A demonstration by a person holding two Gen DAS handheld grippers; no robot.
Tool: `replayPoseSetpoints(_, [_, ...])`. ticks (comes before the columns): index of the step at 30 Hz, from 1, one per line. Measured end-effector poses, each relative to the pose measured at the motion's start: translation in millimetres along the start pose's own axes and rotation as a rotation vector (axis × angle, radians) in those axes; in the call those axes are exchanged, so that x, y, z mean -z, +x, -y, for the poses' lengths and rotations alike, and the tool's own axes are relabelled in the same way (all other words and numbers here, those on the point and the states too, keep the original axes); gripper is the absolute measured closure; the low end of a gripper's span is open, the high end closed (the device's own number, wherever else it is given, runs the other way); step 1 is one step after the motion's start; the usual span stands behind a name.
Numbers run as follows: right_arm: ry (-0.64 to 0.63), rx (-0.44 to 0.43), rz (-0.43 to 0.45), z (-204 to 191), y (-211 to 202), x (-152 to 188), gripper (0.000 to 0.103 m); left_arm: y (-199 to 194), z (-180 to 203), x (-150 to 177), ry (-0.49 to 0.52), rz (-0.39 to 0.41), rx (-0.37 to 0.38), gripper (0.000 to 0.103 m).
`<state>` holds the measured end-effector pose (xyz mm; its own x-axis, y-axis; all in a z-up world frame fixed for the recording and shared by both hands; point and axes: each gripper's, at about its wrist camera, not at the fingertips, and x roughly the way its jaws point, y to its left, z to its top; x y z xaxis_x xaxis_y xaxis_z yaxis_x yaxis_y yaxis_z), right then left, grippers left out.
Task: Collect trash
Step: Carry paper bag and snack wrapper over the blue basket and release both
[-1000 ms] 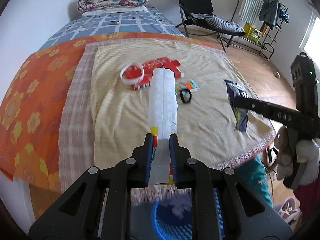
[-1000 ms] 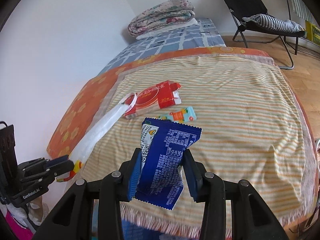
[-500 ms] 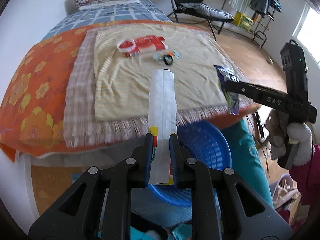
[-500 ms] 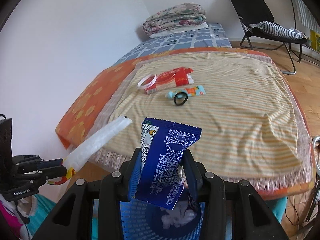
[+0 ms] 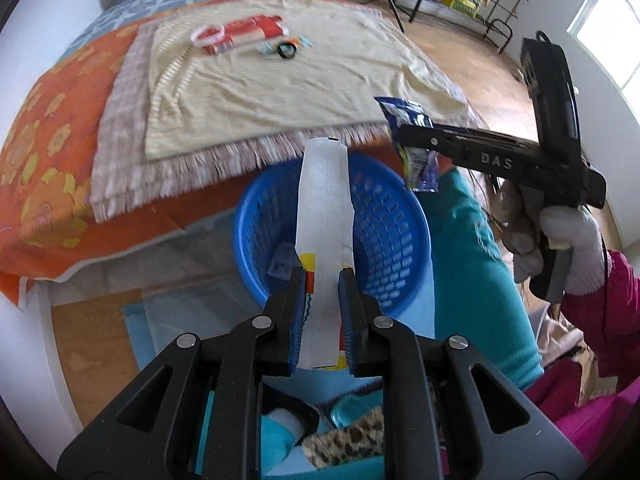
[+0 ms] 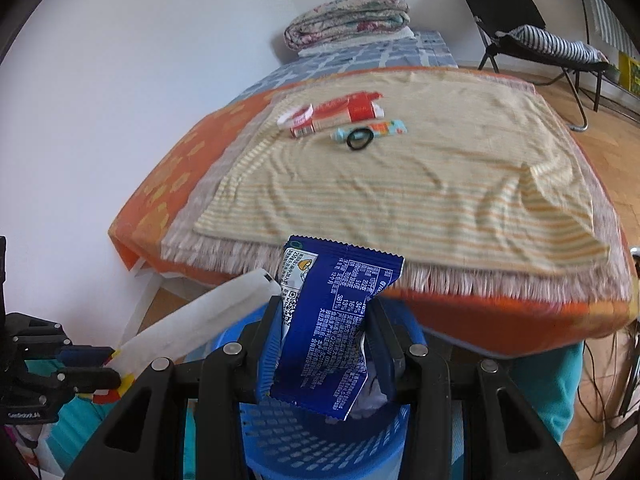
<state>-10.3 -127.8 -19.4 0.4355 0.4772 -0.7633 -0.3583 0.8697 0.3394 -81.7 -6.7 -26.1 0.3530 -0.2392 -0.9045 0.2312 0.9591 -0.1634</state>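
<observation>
My left gripper [image 5: 323, 300] is shut on a long white wrapper [image 5: 326, 216] and holds it over the blue basket [image 5: 396, 220]. My right gripper [image 6: 326, 334] is shut on a dark blue snack wrapper [image 6: 328, 320] above the same basket [image 6: 320, 444]. The right gripper also shows in the left wrist view [image 5: 412, 136], and the left gripper in the right wrist view [image 6: 86, 364]. On the striped blanket [image 6: 400, 176] lie a red wrapper [image 6: 344, 110], a white ring [image 6: 296, 114], a teal wrapper [image 6: 384, 128] and a black ring [image 6: 360, 138].
The basket stands on the floor at the foot of the bed [image 5: 52, 152]. Some trash lies inside it [image 5: 282, 260]. A folded quilt [image 6: 348, 16] sits at the bed's far end. A black folding chair [image 6: 532, 32] stands on the wooden floor at the right.
Both grippers have pulled back from over the bed and come down over the blue basket, each still holding its wrapper.
</observation>
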Motion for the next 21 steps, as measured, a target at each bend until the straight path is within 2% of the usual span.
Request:
replayPoseSetpoints(8, [-0.004,0.004,-0.066,-3.3,19.8,25.2,0.061,38.0,-3.7,13.7,-0.034,-0.102,0.027,0.088])
replayPoseSetpoints(13, [0.001,0.007,-0.108,-1.9,32.9,38.2,0.061,62.5,-3.9,19.3,-0.037,-0.152,0.019,0.088])
replayPoseSetpoints(21, [0.011,0.010,-0.157,-0.7,49.8,53.3,0.061,86.7,-10.9,13.0,-0.060,-0.194,0.018,0.088])
